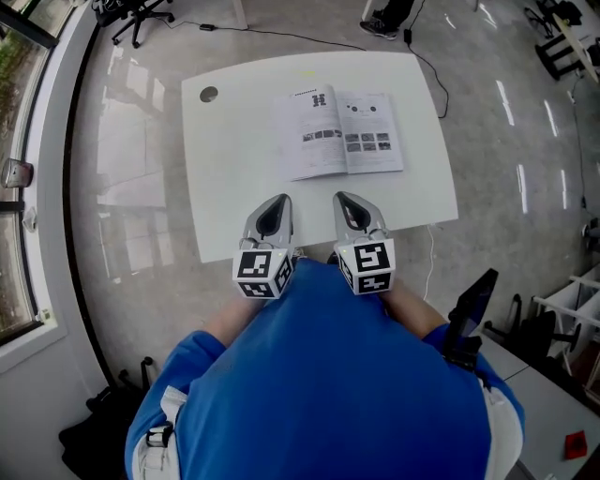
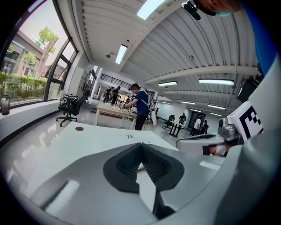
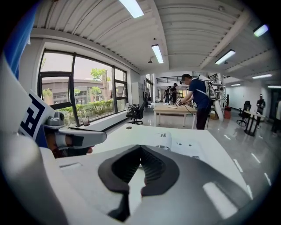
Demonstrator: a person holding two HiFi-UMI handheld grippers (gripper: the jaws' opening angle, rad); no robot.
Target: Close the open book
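Observation:
An open book [image 1: 337, 131] lies flat on the far half of the white table [image 1: 234, 178], its printed pages up. My left gripper [image 1: 280, 200] and right gripper [image 1: 343, 197] hover side by side over the table's near edge, pointing at the book and well short of it. Both are shut with nothing between the jaws. In the left gripper view the left gripper [image 2: 141, 144] has its tips meeting, and the book [image 2: 130, 136] shows low beyond them. Past the closed tips of the right gripper [image 3: 140, 147], the right gripper view shows the book [image 3: 175, 143] ahead.
A round cable hole [image 1: 208, 94] sits at the table's far left corner. An office chair [image 1: 141, 14] and floor cables [image 1: 281, 36] lie beyond the table. A person [image 3: 199, 103] works at a wooden table [image 3: 173, 110] in the background. A black object [image 1: 469, 314] stands at my right.

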